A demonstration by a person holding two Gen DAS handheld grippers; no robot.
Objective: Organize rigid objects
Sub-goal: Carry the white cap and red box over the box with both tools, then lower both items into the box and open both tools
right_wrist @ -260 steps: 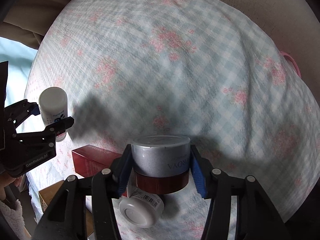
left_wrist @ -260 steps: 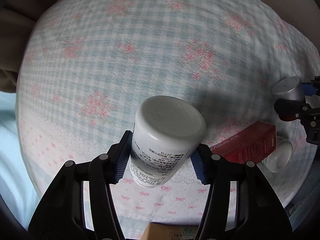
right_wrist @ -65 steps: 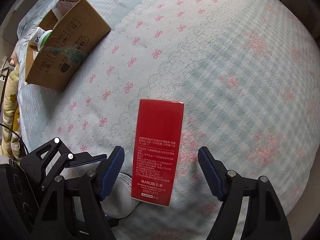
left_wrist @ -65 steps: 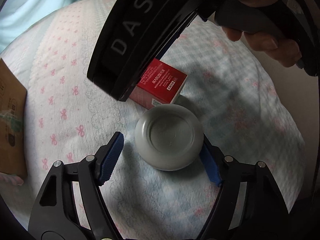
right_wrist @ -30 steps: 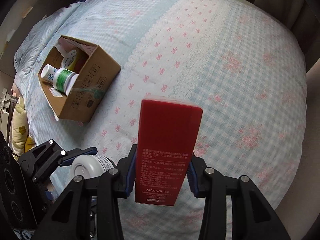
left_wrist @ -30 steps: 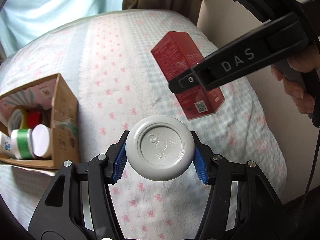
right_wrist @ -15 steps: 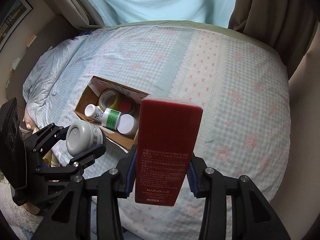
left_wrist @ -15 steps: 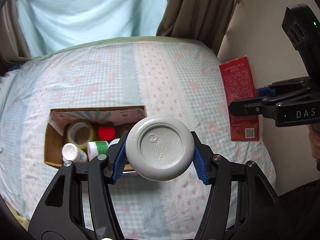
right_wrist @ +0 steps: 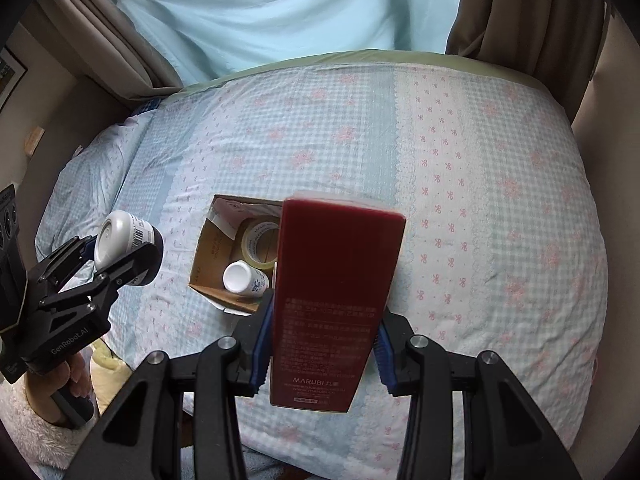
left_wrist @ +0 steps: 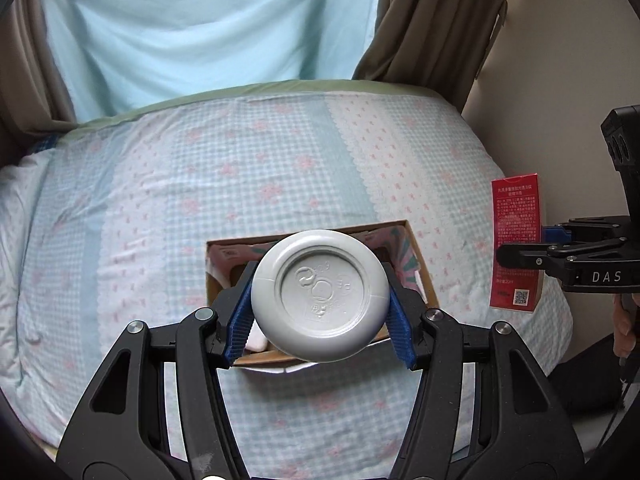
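My left gripper (left_wrist: 320, 316) is shut on a white bottle (left_wrist: 320, 294), its round base facing the camera, held above the open cardboard box (left_wrist: 420, 256) on the bed. The bottle hides most of the box's inside. My right gripper (right_wrist: 320, 344) is shut on a tall red carton (right_wrist: 336, 292), held upright above the bed next to the box (right_wrist: 208, 256). In the right wrist view the box holds a tape roll (right_wrist: 262, 240) and a white bottle (right_wrist: 244, 278). The left gripper with its bottle (right_wrist: 120, 240) shows at left; the red carton (left_wrist: 516, 240) shows at right in the left wrist view.
The bed has a blue checked cover (left_wrist: 200, 184) with pink flowers. A light blue curtain (left_wrist: 200, 28) and brown drapes (left_wrist: 432, 24) hang behind. A wall (left_wrist: 560, 80) stands at the bed's right side. A fluffy white blanket (right_wrist: 24, 436) lies at lower left.
Both grippers have risen and swung toward the box, each still holding its object. The white bottle now sits over the box opening; the red carton hangs beside it.
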